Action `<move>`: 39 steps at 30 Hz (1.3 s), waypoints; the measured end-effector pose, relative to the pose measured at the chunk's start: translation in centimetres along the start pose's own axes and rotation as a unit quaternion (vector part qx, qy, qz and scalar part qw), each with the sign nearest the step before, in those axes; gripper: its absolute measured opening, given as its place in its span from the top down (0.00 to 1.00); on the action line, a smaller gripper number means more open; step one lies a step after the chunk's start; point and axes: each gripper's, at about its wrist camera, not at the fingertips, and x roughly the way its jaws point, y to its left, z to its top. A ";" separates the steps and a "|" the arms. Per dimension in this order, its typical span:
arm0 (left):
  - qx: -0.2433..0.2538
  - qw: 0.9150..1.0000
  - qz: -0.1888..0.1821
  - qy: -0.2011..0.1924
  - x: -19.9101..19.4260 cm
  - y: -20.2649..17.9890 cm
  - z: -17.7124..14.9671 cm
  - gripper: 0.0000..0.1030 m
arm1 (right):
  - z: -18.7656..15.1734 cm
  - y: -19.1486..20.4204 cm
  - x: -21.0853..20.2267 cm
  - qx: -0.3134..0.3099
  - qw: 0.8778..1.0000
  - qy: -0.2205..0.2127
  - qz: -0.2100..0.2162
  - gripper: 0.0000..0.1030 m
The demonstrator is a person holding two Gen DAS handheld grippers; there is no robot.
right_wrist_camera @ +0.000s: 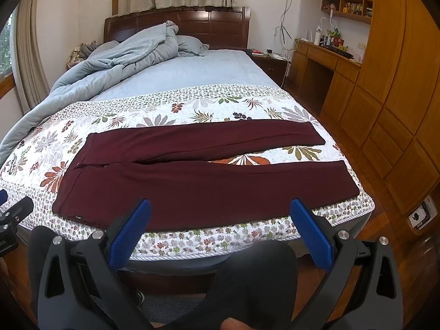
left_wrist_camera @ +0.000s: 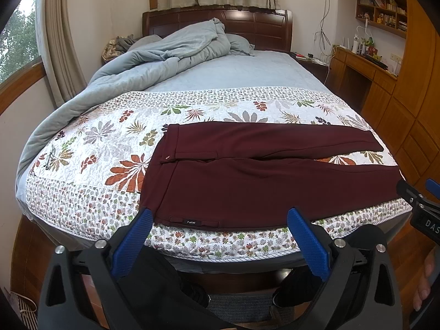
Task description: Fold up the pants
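Dark maroon pants (left_wrist_camera: 247, 176) lie flat across the foot of the bed on a floral quilt (left_wrist_camera: 90, 143), waistband to the left, both legs spread to the right with a gap between them. They also show in the right wrist view (right_wrist_camera: 209, 187). My left gripper (left_wrist_camera: 220, 217) is open and empty, held just short of the bed edge near the waistband corner. My right gripper (right_wrist_camera: 220, 206) is open and empty, held before the near leg. The right gripper's tip shows at the right edge of the left wrist view (left_wrist_camera: 418, 195).
A rumpled grey-blue duvet (left_wrist_camera: 170, 52) is heaped at the head and left side of the bed. A dark wooden headboard (left_wrist_camera: 247, 22) stands behind. Wooden wardrobes (right_wrist_camera: 385, 96) and a desk (right_wrist_camera: 324, 55) line the right. My knees sit below the grippers.
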 end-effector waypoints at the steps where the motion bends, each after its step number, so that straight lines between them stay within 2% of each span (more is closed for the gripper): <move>1: 0.000 1.000 0.000 0.000 0.0 0.0 0.0 0.04 | 0.1 -0.1 0.1 0.001 1.000 0.001 0.000 0.02; 29: 0.005 1.000 -0.014 0.013 1.1 -0.6 0.1 0.04 | 0.2 -0.5 0.6 -0.001 1.000 0.004 -0.001 0.02; 31: 0.014 0.997 -0.079 0.013 2.0 -0.3 -0.3 0.04 | 0.2 -0.5 0.5 -0.003 1.000 -0.013 0.008 0.02; 32: 0.013 0.990 -0.136 0.025 3.0 0.0 -0.6 0.04 | 0.2 -0.4 0.1 -0.007 0.999 -0.037 0.016 0.02; 34: 0.006 0.981 -0.183 0.065 4.9 0.7 -0.8 0.04 | 0.3 -0.1 -0.8 -0.032 0.995 -0.083 0.035 0.02; 36: -0.006 0.980 -0.181 0.087 6.6 1.9 -1.0 0.04 | 0.2 0.4 -1.2 -0.078 0.986 -0.139 0.041 0.02; 37: -0.012 0.979 -0.182 0.091 7.2 2.5 -1.1 0.04 | -0.1 0.6 -0.5 -0.103 0.982 -0.148 0.055 0.02; 39: -0.023 0.976 -0.185 0.115 8.9 4.2 -0.8 0.04 | -0.1 0.6 3.1 -0.124 0.984 -0.073 0.102 0.02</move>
